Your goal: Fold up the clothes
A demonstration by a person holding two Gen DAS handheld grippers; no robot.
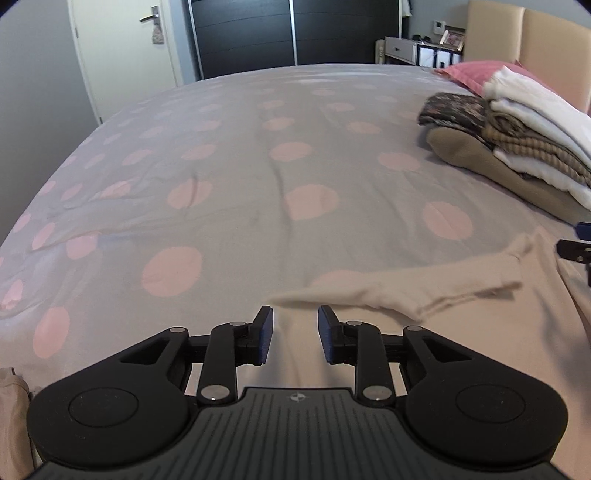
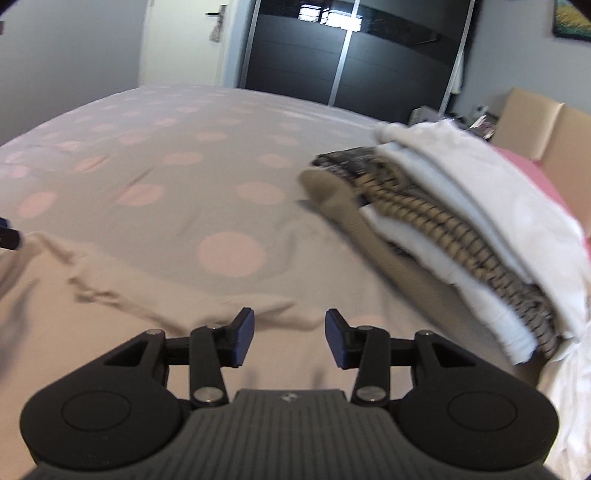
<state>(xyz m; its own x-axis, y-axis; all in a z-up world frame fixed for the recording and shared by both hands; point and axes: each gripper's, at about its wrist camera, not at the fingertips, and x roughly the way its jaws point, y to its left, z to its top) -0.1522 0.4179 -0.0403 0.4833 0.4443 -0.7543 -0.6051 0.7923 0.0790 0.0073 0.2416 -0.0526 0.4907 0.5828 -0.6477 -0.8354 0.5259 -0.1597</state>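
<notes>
bed [image 1: 229, 155] left: open | right: folded stack [image 1: 517, 140] blocks (1 pile)

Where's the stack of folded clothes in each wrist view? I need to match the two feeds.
Left wrist: stack of folded clothes at the right edge, upper half, on the bed.
Right wrist: the stack fills the right side, closer and blurred.
Shared landmark: the dark wardrobe beyond the bed.

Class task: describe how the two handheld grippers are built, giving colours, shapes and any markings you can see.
The left gripper and right gripper look alike: matte black linkage arms with silver pivot pins, two round black housings, and a grey ribbed centre plate bearing a small round emblem. Each finger ends in a flat blue pad. No cables, hands or sleeves show.
</notes>
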